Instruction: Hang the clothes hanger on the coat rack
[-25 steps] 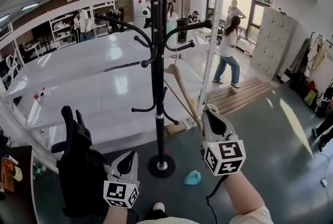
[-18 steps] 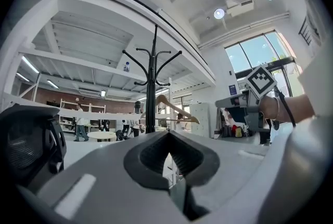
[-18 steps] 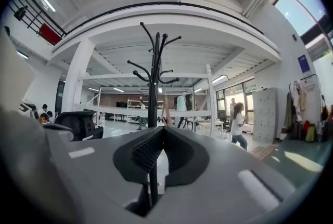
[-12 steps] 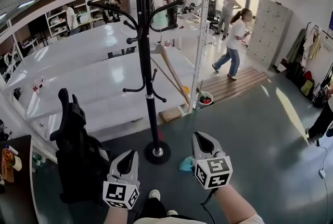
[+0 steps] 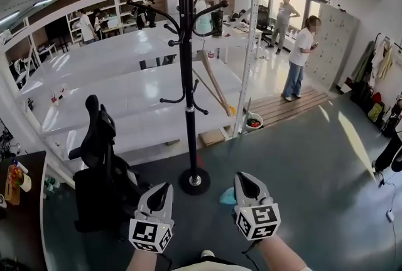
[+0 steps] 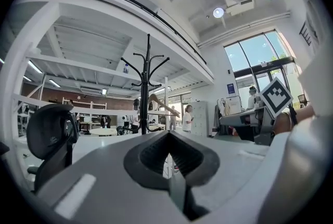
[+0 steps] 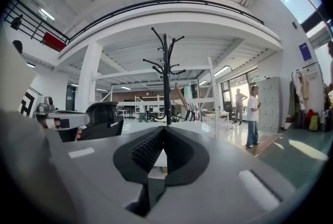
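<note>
- The right claw [image 5: 249, 183] is now lowered, away from the coat rack [image 5: 187, 81] — the clothes hanger [image 5: 214, 85] hangs on the rack's right arm.
- It and the left claw [image 5: 159, 193] are both closed and empty — the task looks done.

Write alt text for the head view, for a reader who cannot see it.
A black coat rack stands at centre, with a wooden hanger hung on its right side. Near the bottom edge, the left gripper and right gripper are both shut and empty. A black chair stands at the left.
</note>
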